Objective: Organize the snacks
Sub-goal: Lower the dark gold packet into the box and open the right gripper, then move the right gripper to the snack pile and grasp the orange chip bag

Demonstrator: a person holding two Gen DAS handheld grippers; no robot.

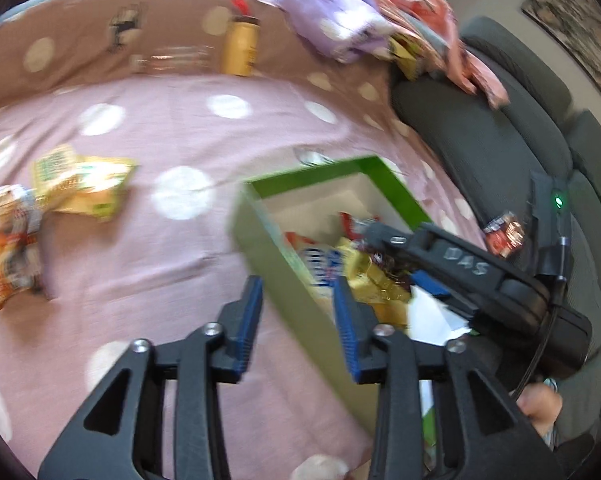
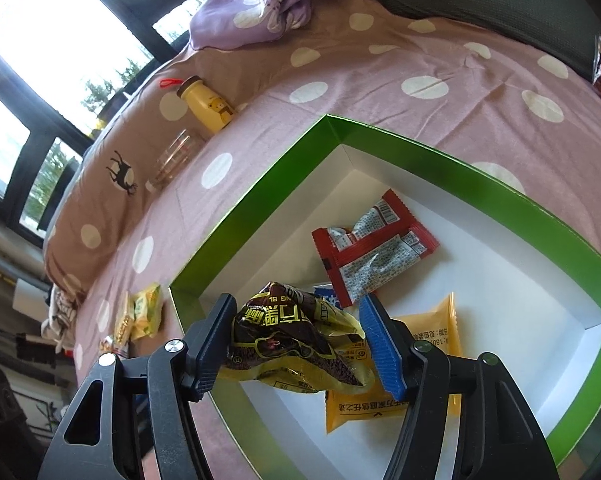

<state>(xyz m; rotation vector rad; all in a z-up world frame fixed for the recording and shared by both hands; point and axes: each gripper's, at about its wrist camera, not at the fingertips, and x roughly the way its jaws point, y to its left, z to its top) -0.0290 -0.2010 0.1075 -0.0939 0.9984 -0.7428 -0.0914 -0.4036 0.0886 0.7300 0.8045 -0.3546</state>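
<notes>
The green box point(image 2: 260, 184) sits on the polka-dot bed point(image 2: 380, 72). Above its near corner the right gripper point(image 2: 300, 344) has its fingers closed on a dark brown snack packet point(image 2: 292, 340); red point(image 2: 374, 240) and orange point(image 2: 440, 332) packets lie inside. The left gripper point(image 1: 298, 312), fingers parted and empty, straddles the box's left wall; yellow packets point(image 1: 84, 184) lie left of the box

Open box point(image 2: 256, 200) floor beyond red packet point(image 2: 374, 240)

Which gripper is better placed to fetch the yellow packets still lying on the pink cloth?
Probably the left gripper: it is open and empty, with the yellow packets ahead. The right gripper holds a dark snack packet over the green box.
</notes>
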